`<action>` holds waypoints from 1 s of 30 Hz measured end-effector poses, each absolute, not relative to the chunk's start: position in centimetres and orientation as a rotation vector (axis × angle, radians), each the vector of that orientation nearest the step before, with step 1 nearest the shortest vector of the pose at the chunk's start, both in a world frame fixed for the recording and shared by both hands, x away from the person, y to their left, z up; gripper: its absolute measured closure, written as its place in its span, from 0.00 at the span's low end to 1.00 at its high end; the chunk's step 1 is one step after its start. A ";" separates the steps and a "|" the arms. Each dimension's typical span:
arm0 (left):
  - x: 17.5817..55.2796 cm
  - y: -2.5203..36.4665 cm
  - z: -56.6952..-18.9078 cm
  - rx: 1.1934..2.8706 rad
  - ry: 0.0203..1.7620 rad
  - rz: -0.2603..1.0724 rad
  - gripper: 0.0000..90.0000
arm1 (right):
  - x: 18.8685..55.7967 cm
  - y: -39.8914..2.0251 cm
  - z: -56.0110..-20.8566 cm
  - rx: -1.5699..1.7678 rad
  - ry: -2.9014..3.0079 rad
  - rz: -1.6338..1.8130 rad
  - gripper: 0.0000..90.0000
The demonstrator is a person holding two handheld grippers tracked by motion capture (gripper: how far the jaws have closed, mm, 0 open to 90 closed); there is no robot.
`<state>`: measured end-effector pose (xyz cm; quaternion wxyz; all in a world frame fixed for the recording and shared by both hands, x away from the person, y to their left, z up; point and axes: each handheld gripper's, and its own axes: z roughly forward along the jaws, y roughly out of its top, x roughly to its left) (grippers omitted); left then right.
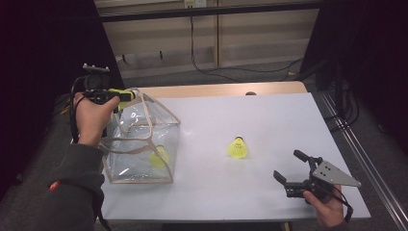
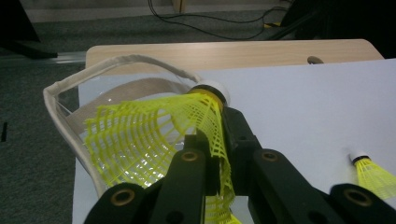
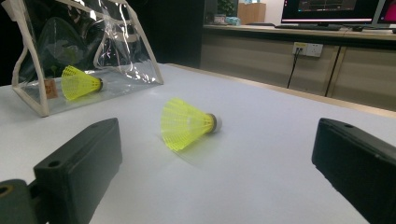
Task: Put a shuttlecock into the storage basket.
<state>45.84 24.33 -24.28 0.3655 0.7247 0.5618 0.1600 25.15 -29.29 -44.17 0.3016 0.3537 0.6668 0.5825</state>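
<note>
Bagging shuttlecocks: step in hand looks like dropping number 2 into the clear bag (image 1: pixel 144 144), judged from the pose.
Right tongs (image 1: pixel 288 168): nearest, low over the worktop (image 1: pixel 269 110), jaws wide apart, nothing between them, aimed at the loose shuttlecock.
Loose shuttlecock (image 1: pixel 237 148): lying on its side mid-worktop, cork end away from the person, well apart from the bag.
Left tongs (image 2: pixel 219 154): clamped on the mesh skirt of a held shuttlecock (image 2: pixel 154 135), raised over the bag's open top.
Bag: stands at the left edge of the worktop, 1 shuttlecock inside (image 1: pixel 159 157) on the bottom, handles (image 2: pixel 121 63) arching up beside the mouth.
Next move: probably lower slightly, spread the left tongs so the held shuttlecock falls inside; then right tongs go for the loose one.
In the way: the handle loop and floppy rim by the mouth could catch the skirt.
Far: wooden strip (image 1: pixel 221 89) past the white sheet, cables (image 1: pixel 231 70) on the floor, a wall socket (image 3: pixel 308 49), monitors (image 3: pixel 329 10).
</note>
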 end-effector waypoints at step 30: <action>47.4 24.0 -26.1 1.860 1.515 0.420 0.92 | 25.1 -29.2 -44.2 0.935 1.770 1.550 0.02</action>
